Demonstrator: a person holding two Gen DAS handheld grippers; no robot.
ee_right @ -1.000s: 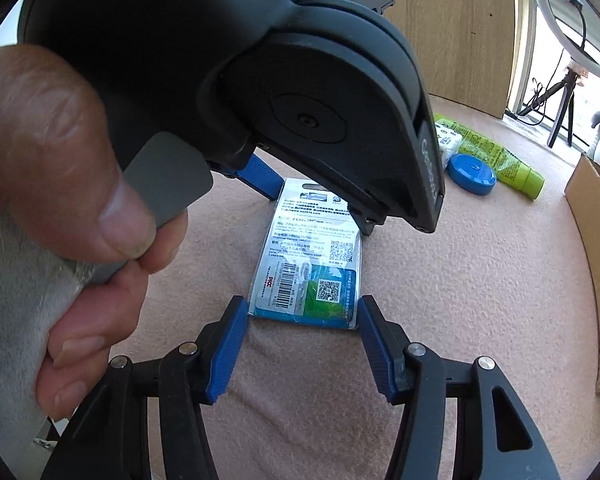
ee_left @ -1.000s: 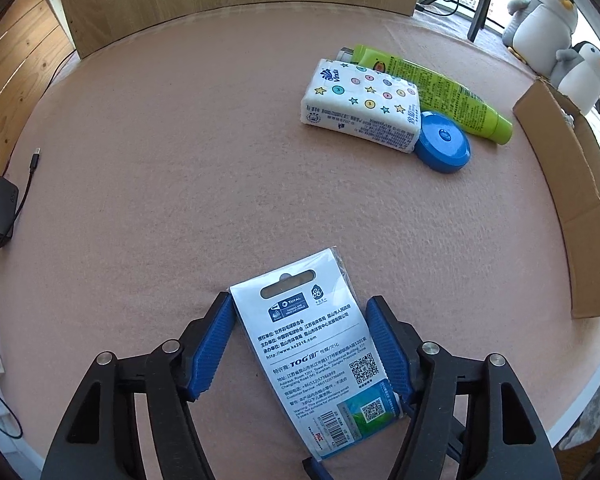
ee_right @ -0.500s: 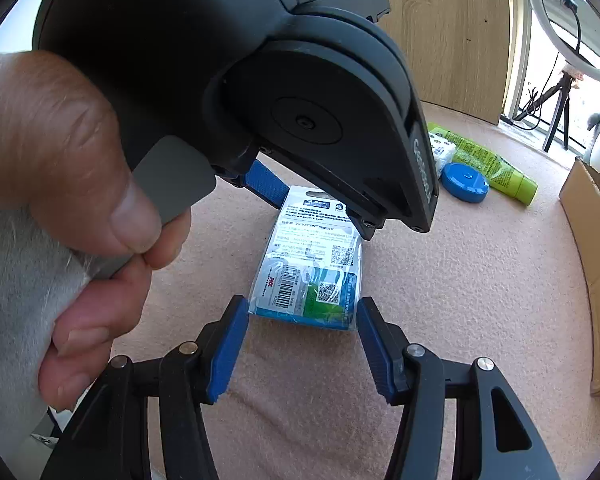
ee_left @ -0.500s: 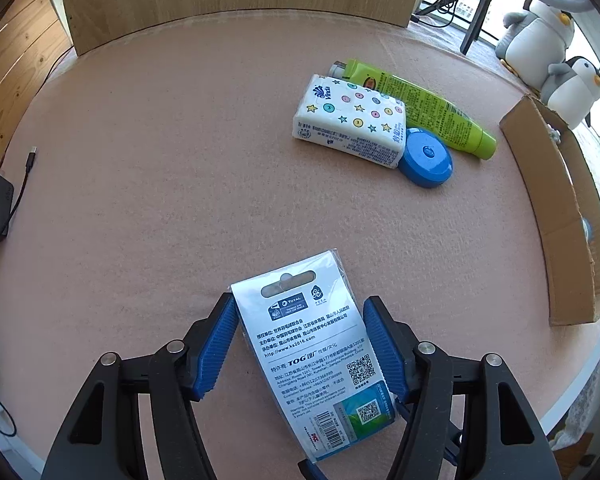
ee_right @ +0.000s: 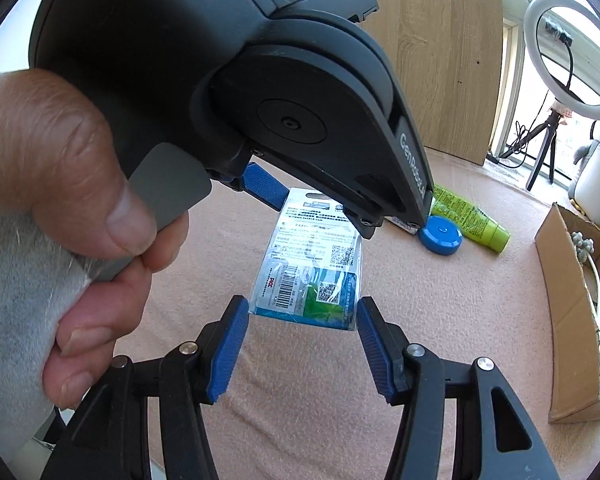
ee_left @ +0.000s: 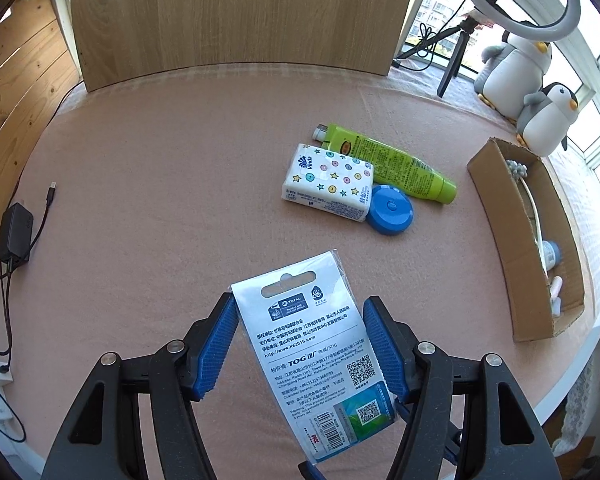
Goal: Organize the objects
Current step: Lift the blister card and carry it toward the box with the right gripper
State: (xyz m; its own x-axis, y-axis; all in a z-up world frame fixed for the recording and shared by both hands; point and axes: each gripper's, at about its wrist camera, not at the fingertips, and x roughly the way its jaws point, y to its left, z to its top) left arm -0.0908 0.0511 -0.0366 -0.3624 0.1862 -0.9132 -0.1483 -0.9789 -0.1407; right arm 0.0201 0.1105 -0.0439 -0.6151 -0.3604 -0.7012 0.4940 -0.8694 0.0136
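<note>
The flat retail packet [ee_left: 316, 356] sits lifted clear of the pink tabletop [ee_left: 160, 200], held at two places along its length. The left gripper [ee_left: 300, 344] has its blue pads closed against the packet's two long edges near the hang-hole end, and the right gripper [ee_right: 302, 316] pinches the barcode end, its pads pressing the bottom corners. In the left wrist view the packet's long axis runs from about 11 o'clock at the hang hole to 5 o'clock at the barcode, tilted across the fingers, not square to them. The cardboard box [ee_left: 496, 216], which already holds a few items, lies toward 2 o'clock from the packet in that view and toward 3 o'clock in the right wrist view, well apart from it. Judging from this, the box is the likely destination, and the right hand's side is the nearer one. The tissue pack [ee_left: 328, 182], green tube [ee_left: 392, 162] and blue round case [ee_left: 390, 210] lie clustered at about 1 o'clock, between the packet and the far edge, off the direct line to the box.
</note>
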